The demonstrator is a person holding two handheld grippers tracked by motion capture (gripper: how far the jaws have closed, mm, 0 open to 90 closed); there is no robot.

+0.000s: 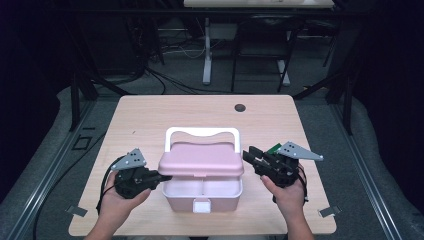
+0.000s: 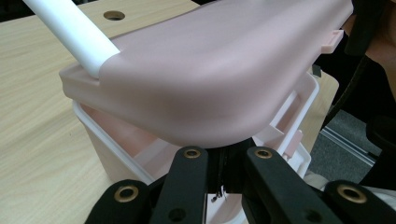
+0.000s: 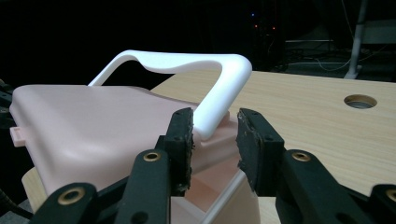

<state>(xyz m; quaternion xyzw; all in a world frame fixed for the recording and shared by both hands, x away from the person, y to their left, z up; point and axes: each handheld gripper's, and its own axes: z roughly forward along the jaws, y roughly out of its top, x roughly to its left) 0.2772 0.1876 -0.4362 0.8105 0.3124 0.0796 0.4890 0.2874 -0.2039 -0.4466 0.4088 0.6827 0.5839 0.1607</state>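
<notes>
Wooden table with round hole

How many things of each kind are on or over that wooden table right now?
Pink box with a white handle and raised lid: 1
Handheld grippers, the left gripper and the right gripper: 2
Round hole in the tabletop: 1
Total: 4

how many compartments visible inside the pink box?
2: in the high view, under the raised lid of the pink box, one compartment left and one right of a divider. More may be hidden farther back.
</notes>
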